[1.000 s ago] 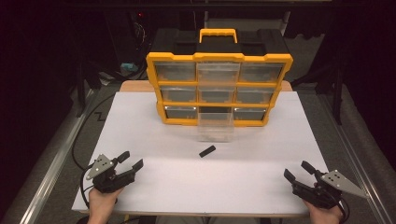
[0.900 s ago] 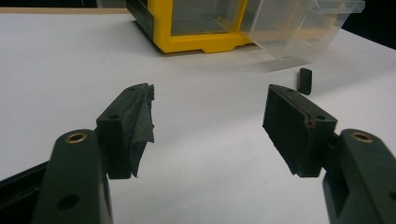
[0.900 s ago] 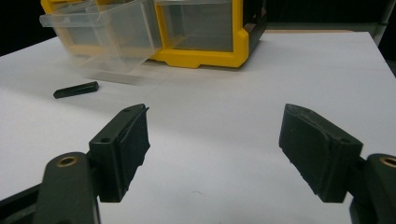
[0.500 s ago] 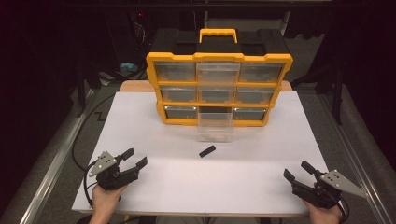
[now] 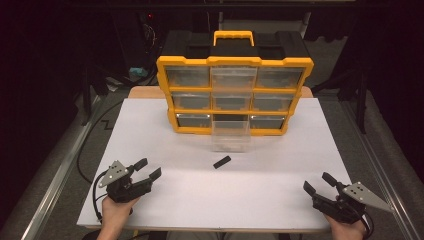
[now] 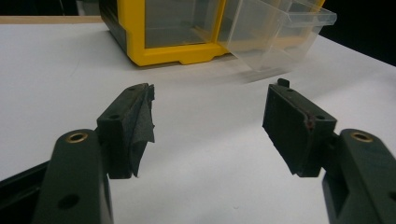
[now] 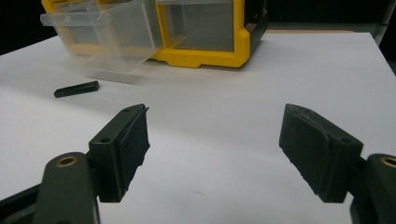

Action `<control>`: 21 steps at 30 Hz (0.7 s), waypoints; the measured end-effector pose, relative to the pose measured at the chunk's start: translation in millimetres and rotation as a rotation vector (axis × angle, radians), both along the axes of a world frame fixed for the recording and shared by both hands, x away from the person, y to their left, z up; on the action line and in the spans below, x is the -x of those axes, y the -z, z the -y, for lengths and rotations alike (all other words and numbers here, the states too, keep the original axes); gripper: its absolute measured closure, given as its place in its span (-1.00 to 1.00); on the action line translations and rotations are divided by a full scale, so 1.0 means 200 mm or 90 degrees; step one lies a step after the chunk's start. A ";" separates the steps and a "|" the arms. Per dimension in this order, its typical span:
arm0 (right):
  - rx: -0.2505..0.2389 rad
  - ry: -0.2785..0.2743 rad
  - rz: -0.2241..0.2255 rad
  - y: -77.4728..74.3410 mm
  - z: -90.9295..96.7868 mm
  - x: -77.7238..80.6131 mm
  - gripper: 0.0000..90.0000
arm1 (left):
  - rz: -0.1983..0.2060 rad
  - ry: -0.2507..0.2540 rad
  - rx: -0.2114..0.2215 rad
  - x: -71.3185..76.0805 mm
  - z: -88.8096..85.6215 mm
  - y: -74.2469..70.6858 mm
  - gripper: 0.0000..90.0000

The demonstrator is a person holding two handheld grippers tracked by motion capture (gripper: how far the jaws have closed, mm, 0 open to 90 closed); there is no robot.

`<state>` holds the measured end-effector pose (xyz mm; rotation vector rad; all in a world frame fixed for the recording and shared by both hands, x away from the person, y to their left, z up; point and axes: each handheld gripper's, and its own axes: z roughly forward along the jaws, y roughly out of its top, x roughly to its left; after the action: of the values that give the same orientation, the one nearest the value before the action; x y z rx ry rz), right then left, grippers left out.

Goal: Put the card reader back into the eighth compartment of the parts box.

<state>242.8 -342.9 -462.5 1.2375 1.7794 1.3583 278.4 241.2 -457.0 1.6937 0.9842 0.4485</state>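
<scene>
A yellow organizer (image 5: pixel 235 62) with clear drawers stands at the back of the white table. Its bottom middle drawer (image 5: pixel 230 135) is pulled out and tilts down onto the table. A small black bar (image 5: pixel 222 162) lies just in front of that drawer. My left gripper (image 5: pixel 148 168) rests open near the front left corner with nothing between its jaws. My right gripper (image 5: pixel 318 183) sits open and unloaded at the front right. The left gripper view has my left gripper (image 6: pixel 210 100) pointing toward the drawer (image 6: pixel 275 32). From my right gripper (image 7: pixel 215 121), the bar (image 7: pixel 76 88) lies far left, below the drawer (image 7: pixel 107 32).
The white table sheet (image 5: pixel 150 130) spreads bare between the grippers and the organizer. A black cable (image 5: pixel 90 145) trails off the table's left side. Metal rails run along both sides, and dark equipment stands behind the organizer.
My left gripper has shifted slightly right and forward, still open. The right gripper, the bar and the drawer have not moved.
</scene>
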 end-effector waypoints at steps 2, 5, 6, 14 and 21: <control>0.000 0.000 0.002 0.00 0.00 0.00 -0.46 | 0.000 0.003 -0.001 -0.01 0.01 0.00 -0.24; 0.003 0.001 0.000 0.00 0.00 0.00 -0.46 | 0.000 0.009 -0.002 -0.01 0.03 0.00 -0.24; 0.004 0.000 0.000 0.00 0.00 0.00 -0.46 | 0.000 0.011 -0.004 -0.02 0.04 0.00 -0.24; 0.006 -0.005 -0.001 0.00 0.00 0.00 -0.46 | -0.004 0.022 -0.007 -0.04 0.08 -0.01 -0.23; 0.007 -0.006 -0.001 0.00 0.00 0.00 -0.46 | -0.006 0.031 -0.011 -0.06 0.11 -0.01 -0.23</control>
<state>242.3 -342.3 -462.0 1.2266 1.7945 1.3523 290.0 219.1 -455.9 1.7326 0.9458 0.4188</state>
